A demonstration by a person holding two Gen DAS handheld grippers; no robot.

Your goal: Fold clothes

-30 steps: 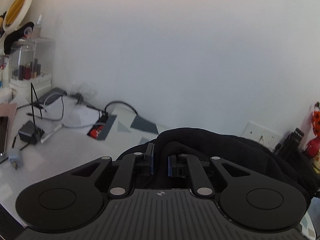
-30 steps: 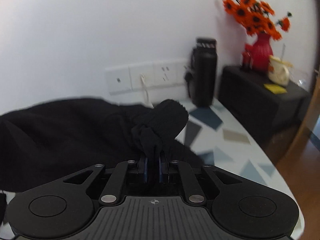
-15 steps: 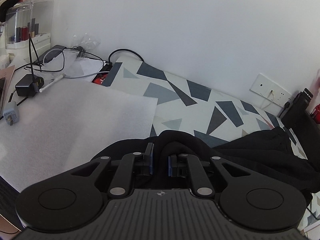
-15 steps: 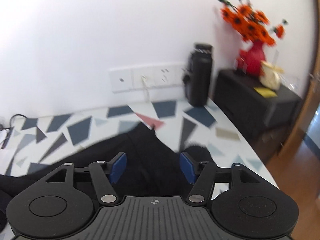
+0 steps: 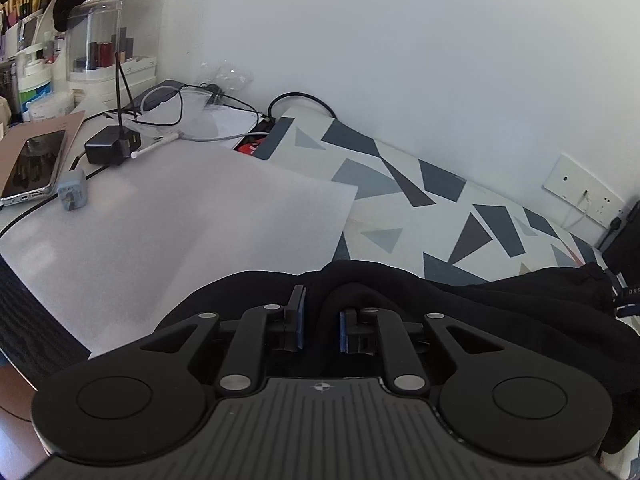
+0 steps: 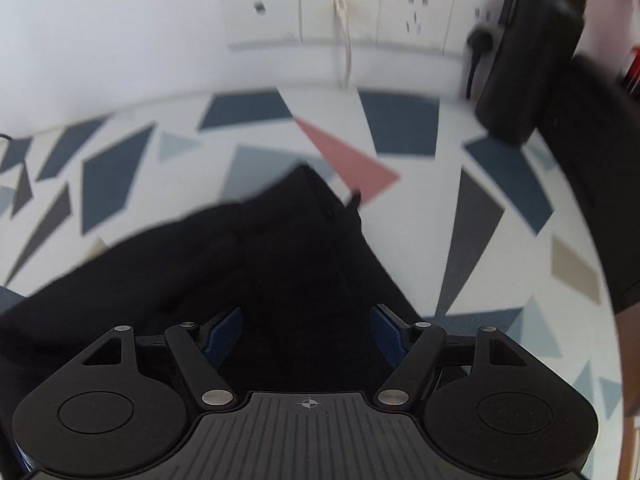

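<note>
Gripper: the right gripper [image 6: 306,330] points down at the table, its jaws opening, blue pads [image 6: 224,330] wide apart and pressing on nothing.
Cloth: a black garment [image 6: 260,264] lies flat below and between the pads, one corner reaching toward the wall.
Table: a white top with grey, blue and pink shapes [image 6: 496,280].
Far side: wall sockets [image 6: 340,8]; a black bottle [image 6: 532,48] stands at the right.

Each camera sits just behind its claw, angled down at the worktop [image 5: 400,200] — both share the black garment [image 6: 280,260].
</note>
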